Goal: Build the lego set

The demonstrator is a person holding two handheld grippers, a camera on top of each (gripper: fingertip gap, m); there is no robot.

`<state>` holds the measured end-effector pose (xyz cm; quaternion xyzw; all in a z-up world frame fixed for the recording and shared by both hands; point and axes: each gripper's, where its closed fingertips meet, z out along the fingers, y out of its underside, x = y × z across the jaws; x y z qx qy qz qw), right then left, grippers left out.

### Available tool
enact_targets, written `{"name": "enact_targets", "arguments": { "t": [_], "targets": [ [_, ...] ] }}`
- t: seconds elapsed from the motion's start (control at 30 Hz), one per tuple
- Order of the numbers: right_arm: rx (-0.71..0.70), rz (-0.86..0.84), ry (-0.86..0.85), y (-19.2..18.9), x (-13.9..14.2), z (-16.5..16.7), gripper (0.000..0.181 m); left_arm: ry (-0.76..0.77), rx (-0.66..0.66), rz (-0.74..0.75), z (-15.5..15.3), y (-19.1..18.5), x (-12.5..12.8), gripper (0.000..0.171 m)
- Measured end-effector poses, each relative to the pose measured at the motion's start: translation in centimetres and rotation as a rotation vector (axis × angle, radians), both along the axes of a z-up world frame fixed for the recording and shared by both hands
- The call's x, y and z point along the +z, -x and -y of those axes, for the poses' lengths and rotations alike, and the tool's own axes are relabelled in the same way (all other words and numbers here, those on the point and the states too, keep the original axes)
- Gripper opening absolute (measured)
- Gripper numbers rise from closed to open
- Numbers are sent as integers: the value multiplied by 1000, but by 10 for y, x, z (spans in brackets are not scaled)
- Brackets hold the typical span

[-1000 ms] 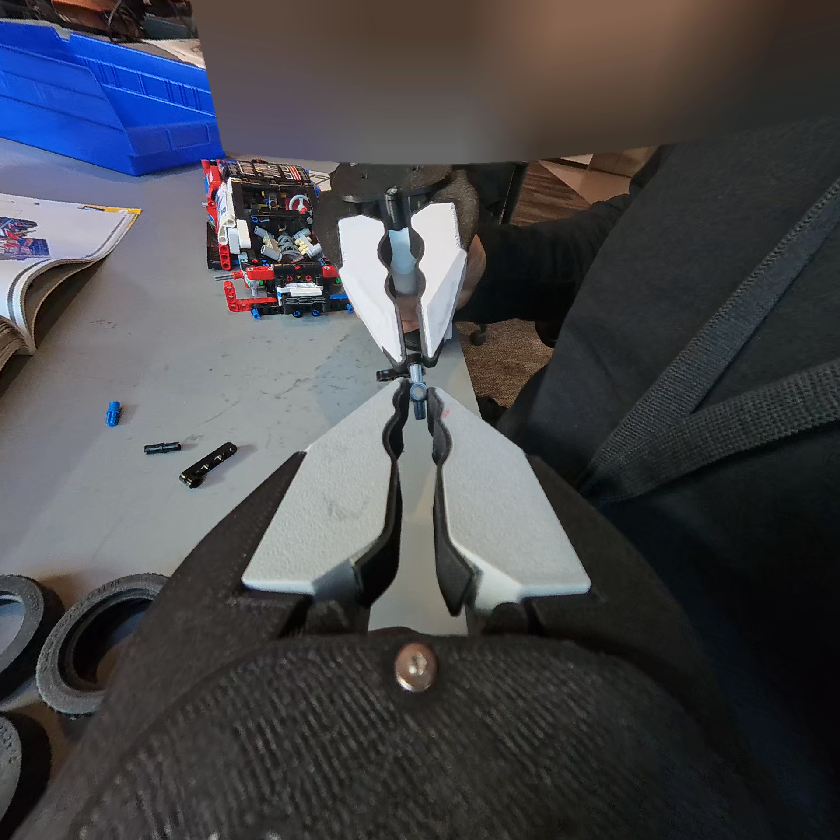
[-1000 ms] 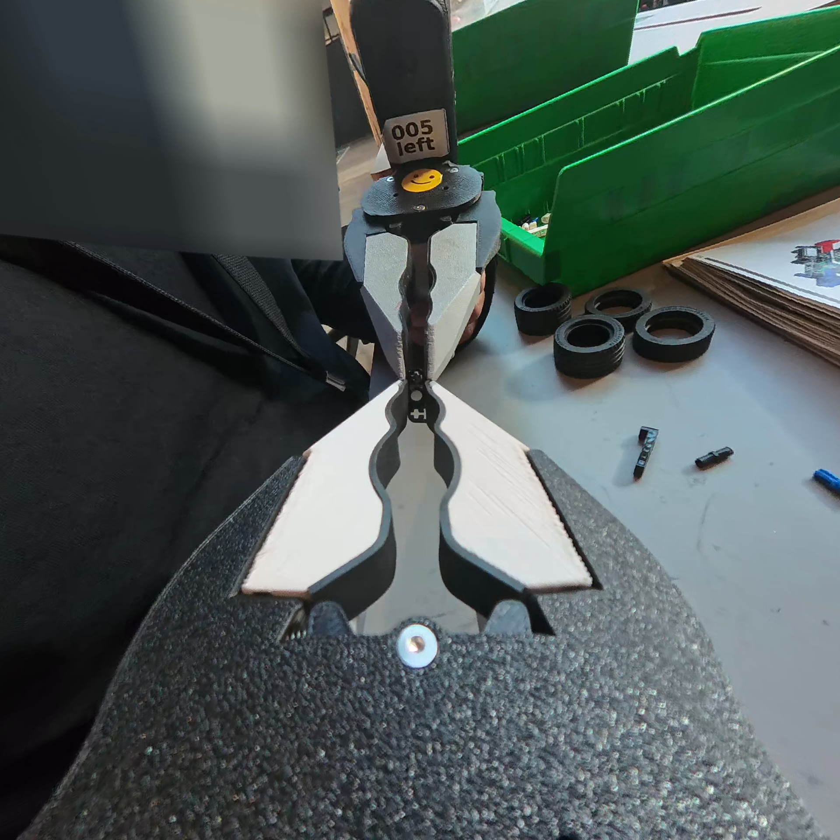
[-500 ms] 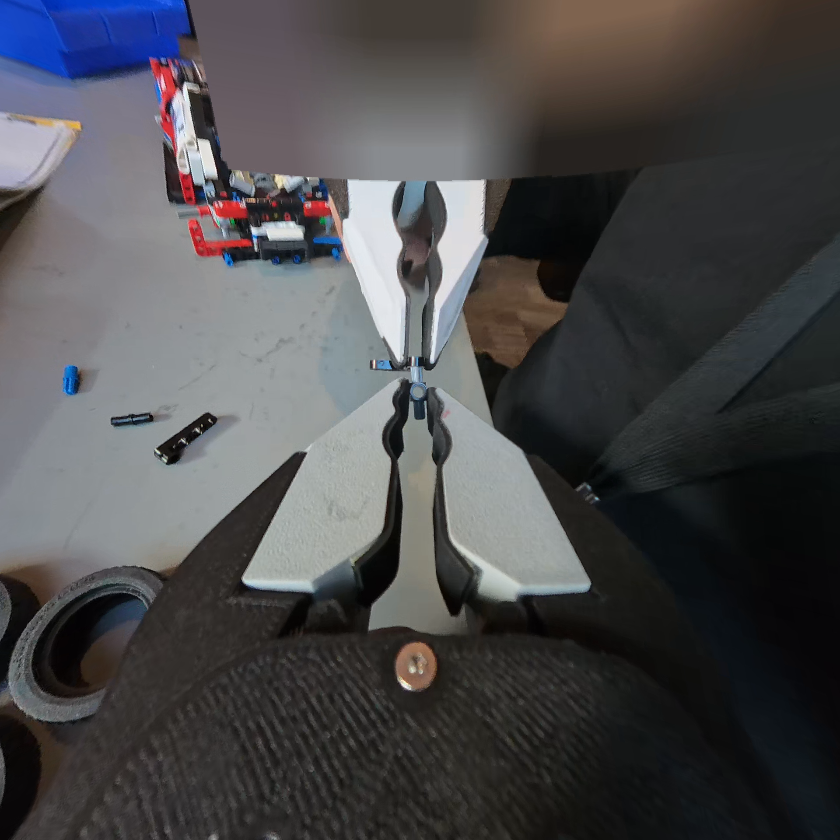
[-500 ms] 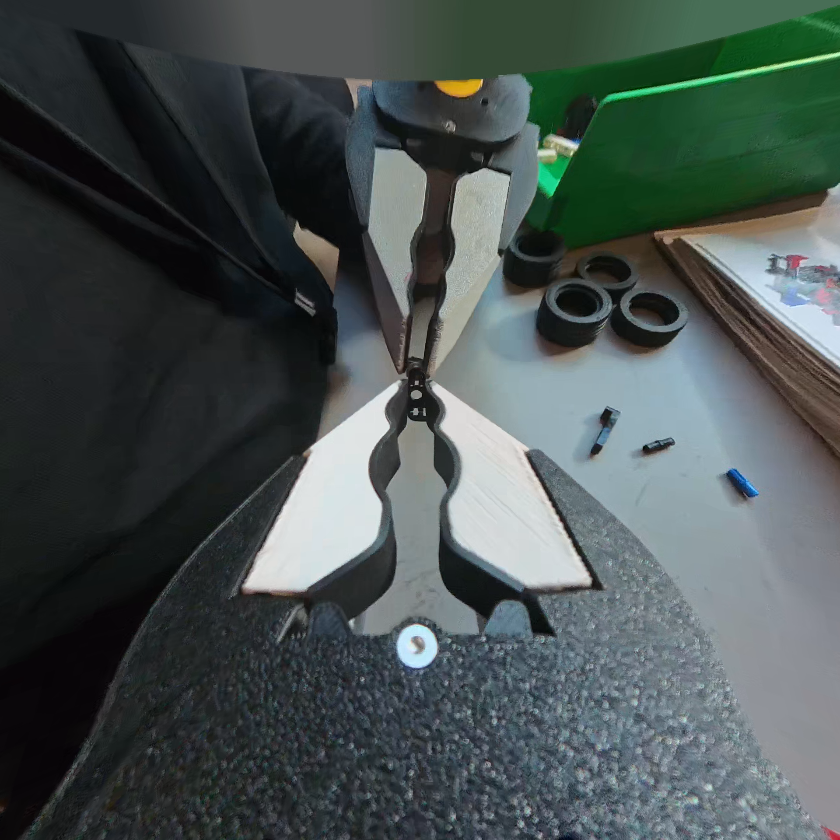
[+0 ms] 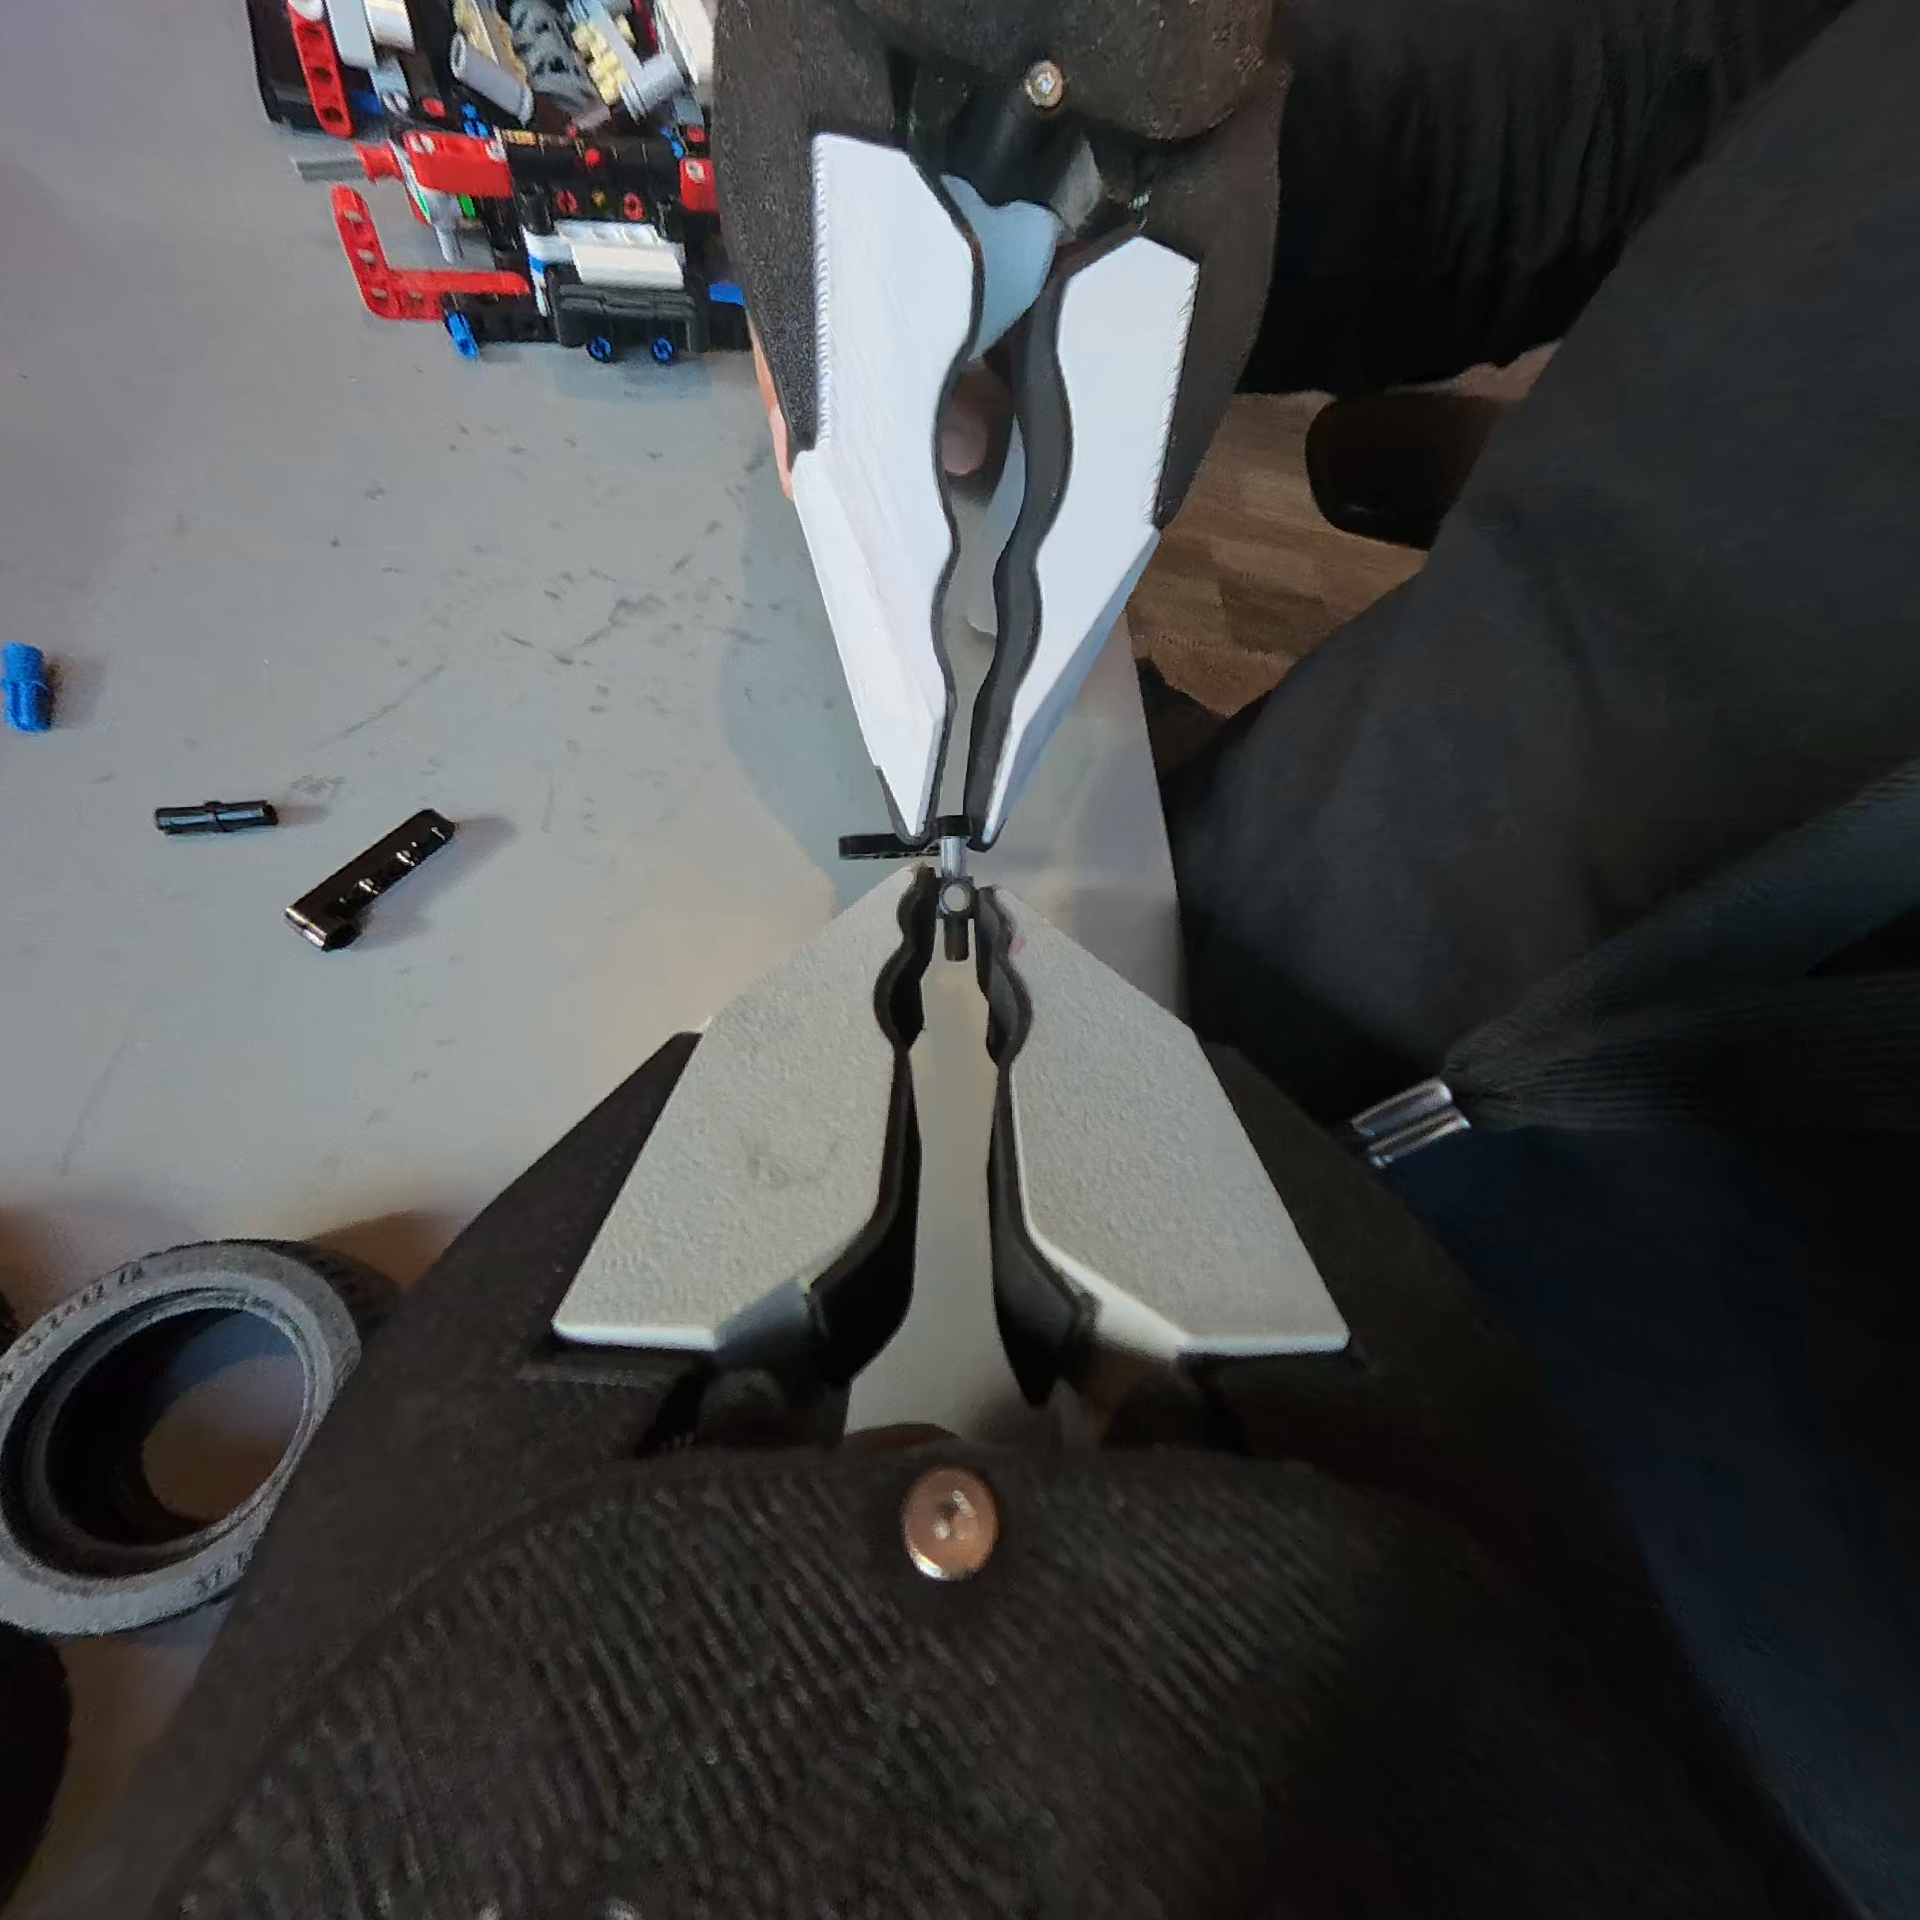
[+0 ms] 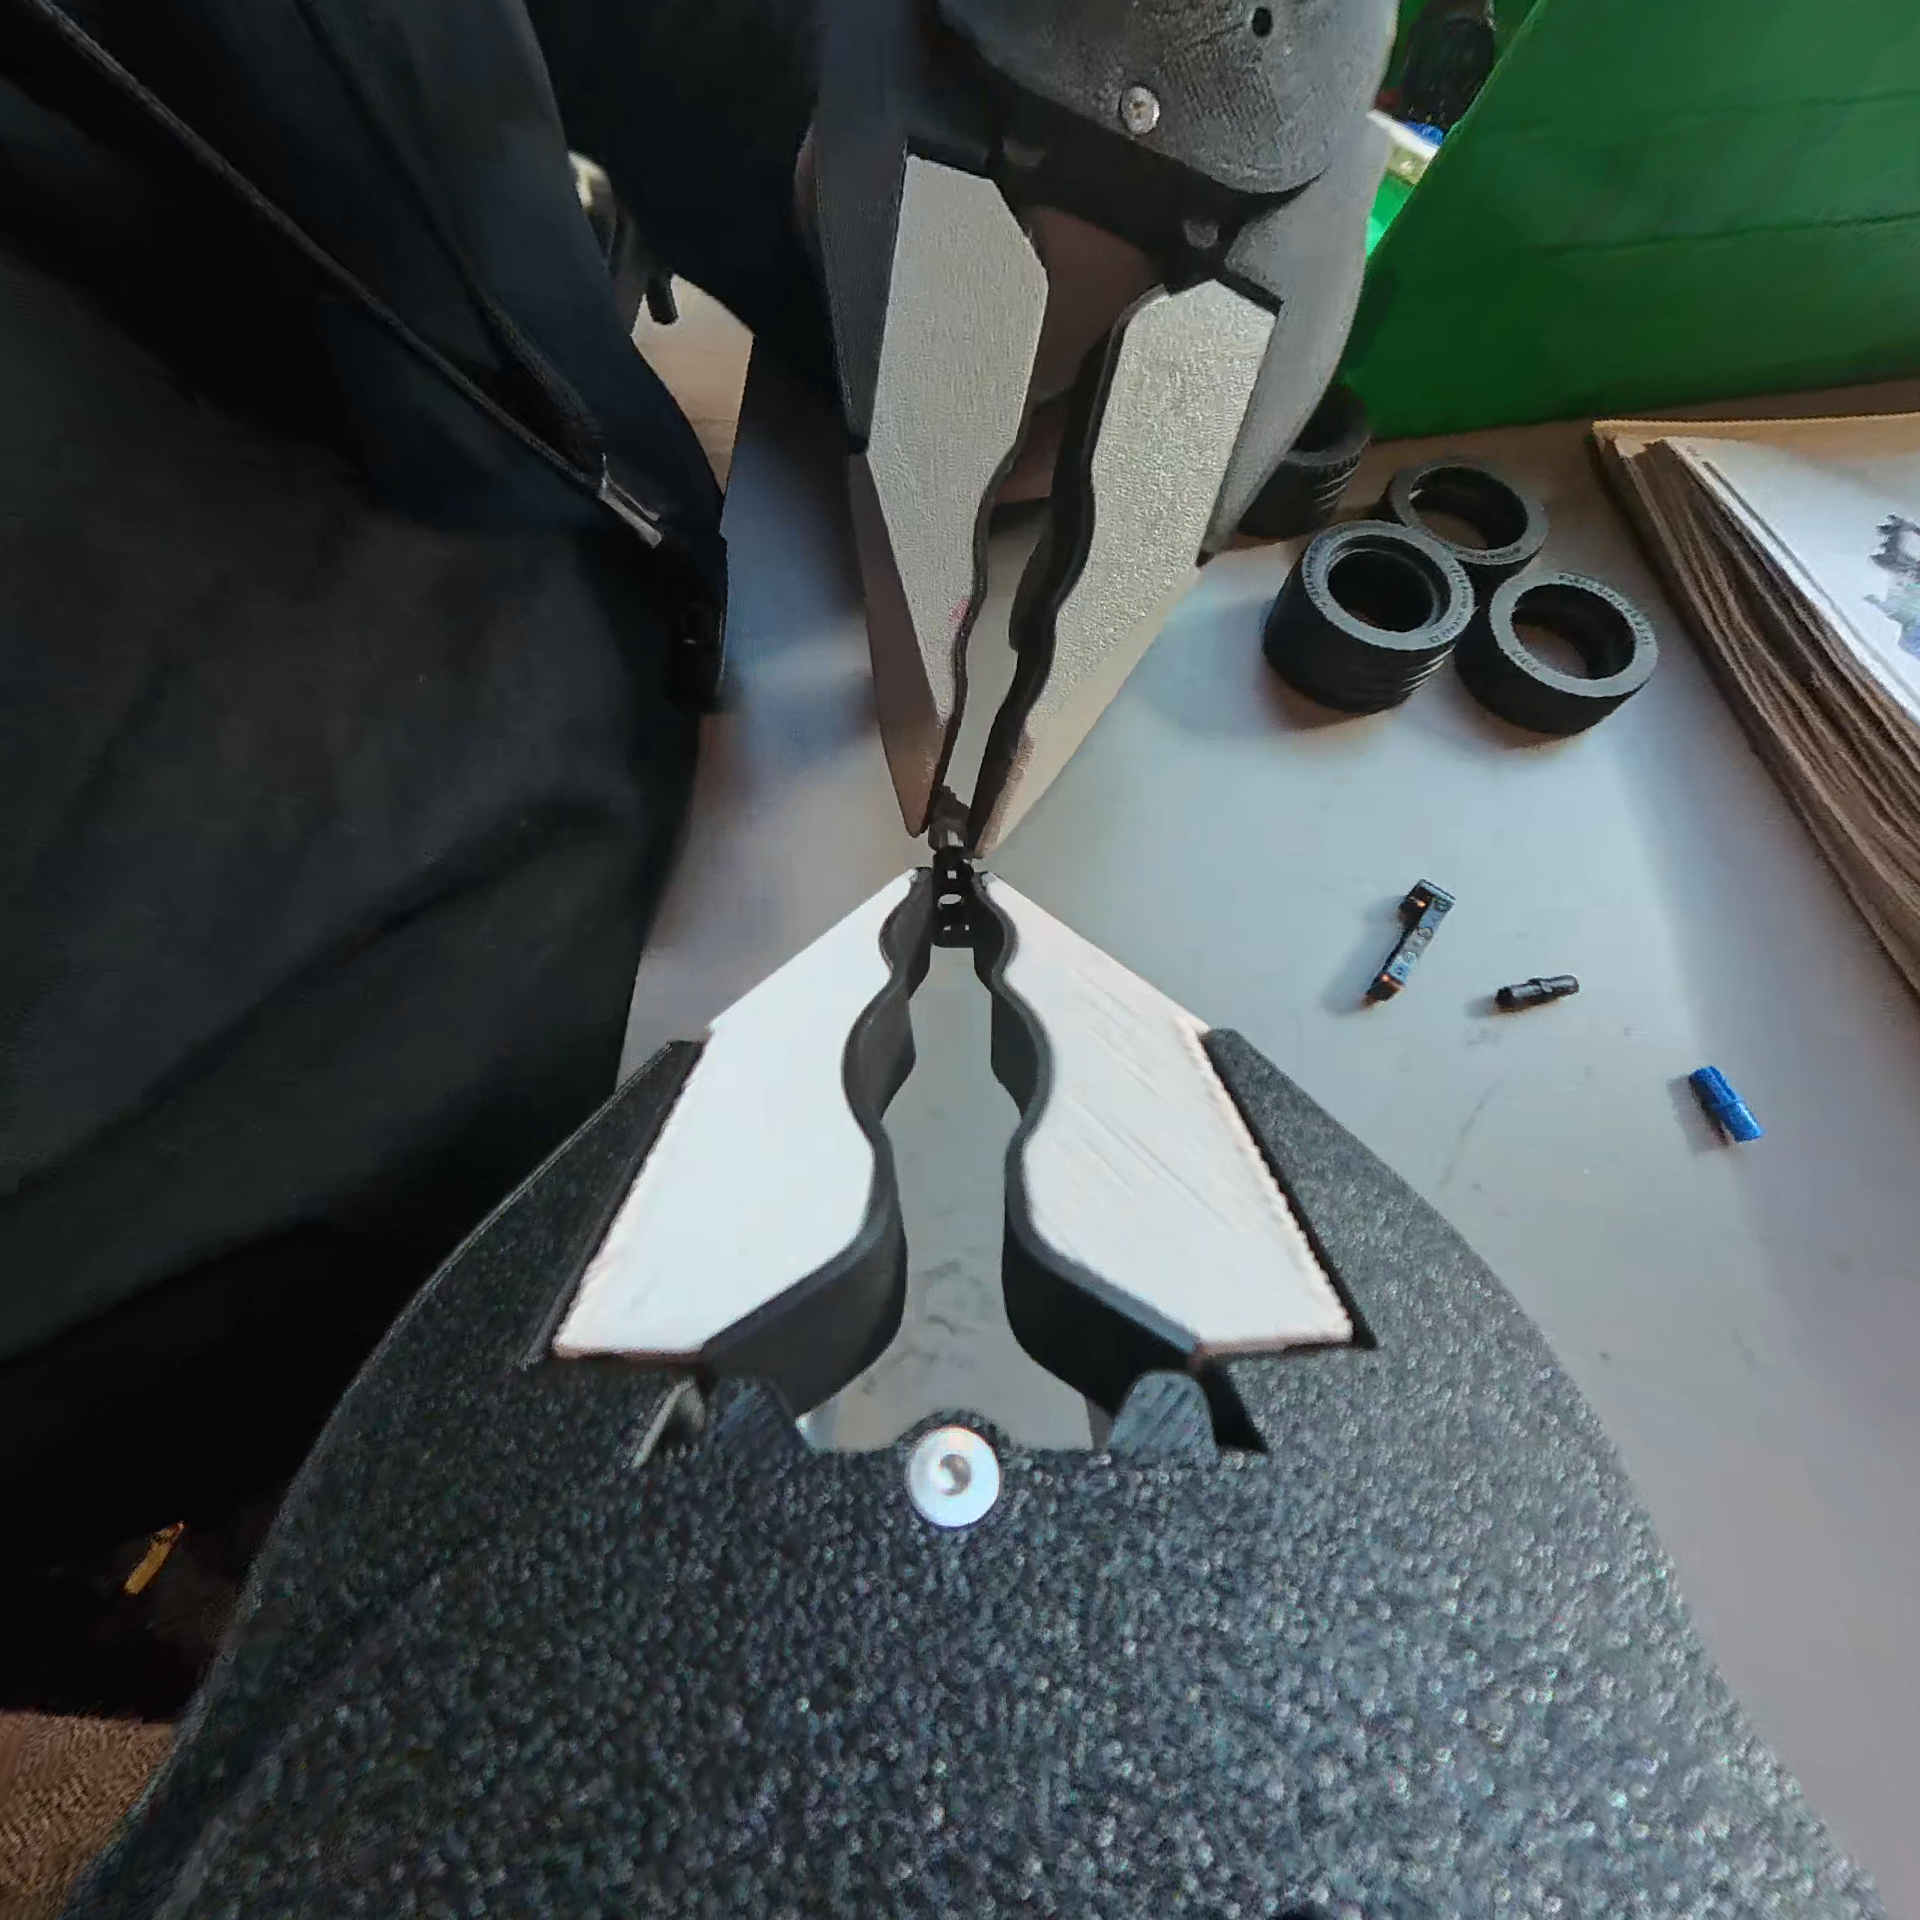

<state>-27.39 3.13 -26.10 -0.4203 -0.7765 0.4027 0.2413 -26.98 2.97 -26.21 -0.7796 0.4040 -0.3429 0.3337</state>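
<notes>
At the centre of the left wrist view, the left gripper (image 5: 954, 914) is pinching a small black connector (image 5: 954, 902) between narrow jaws, with a short grey axle (image 5: 952, 858) sticking up from it; directly above, the right gripper (image 5: 943, 831) is pointing down with its tips nearly together, clamping a thin black beam (image 5: 878, 846) that is jutting out to the left, so the two tools are meeting tip to tip over the grey table (image 5: 468, 582); in the upper left the partly built lego model (image 5: 520, 197), red, black and white, is sitting on that table; at middle left three loose parts are lying apart: one blue pin (image 5: 26, 686), one black pin (image 5: 215, 817) and one black liftarm (image 5: 370, 879); at lower left one black tyre (image 5: 156, 1434) is showing whole, with slivers of others at the frame edge; dark clothing is filling the right side.

Across the right wrist view, the right gripper (image 6: 951, 904) is gripping the black beam (image 6: 952, 914) at centre, jaws narrow; the left gripper (image 6: 951, 826) is coming down from the top, tips closed on its black piece; at upper right, three black tyres (image 6: 1361, 623) are lying in full sight, and a fourth is peeking out behind the left gripper; at middle right the black liftarm (image 6: 1411, 940), the black pin (image 6: 1536, 991) and the blue pin (image 6: 1725, 1103) are lying well apart; a green bin (image 6: 1662, 208) is standing at the top right, and a stack of booklets (image 6: 1787, 644) is lying along the right edge.
</notes>
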Motion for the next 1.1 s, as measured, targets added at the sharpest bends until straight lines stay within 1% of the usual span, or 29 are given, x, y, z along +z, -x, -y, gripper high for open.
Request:
{"name": "enact_targets", "arguments": {
  "t": [0.1, 0.23, 0.6, 0.73, 0.8, 0.9, 0.97, 1.03, 1.1],
  "targets": [
    [20, 45, -42, 0, -12, 1, 6, 28, -7, -73, 1, 0, -11, 4],
    [20, 61, -48, 1, -15, 1, 6, 60, 0, -109, 0, 1, -19, 4],
    [54, 45, -74, 0, -15, 3, 6, 23, -15, -131, 3, 0, -19, 4],
    [58, 44, -229, 1, -16, -2, 6, 71, 1, -104, 1, 0, -19, 4],
    [54, 70, -281, 0, -17, -4, 6, 130, 11, -77, 0, 0, -20, 4],
    [90, 128, -412, -3, -18, -5, 6, 159, 12, -70, 0, -3, -22, 4],
    [118, 167, -466, -4, -19, -6, 6, 159, 15, -73, 0, -3, -22, 4],
    [138, 183, -467, -4, -17, -5, 6, 145, 10, -83, 1, -4, -23, 4],
    [167, 181, -388, -3, -15, 0, 6, 99, 9, -110, 1, -4, -23, 4]
  ]
}}
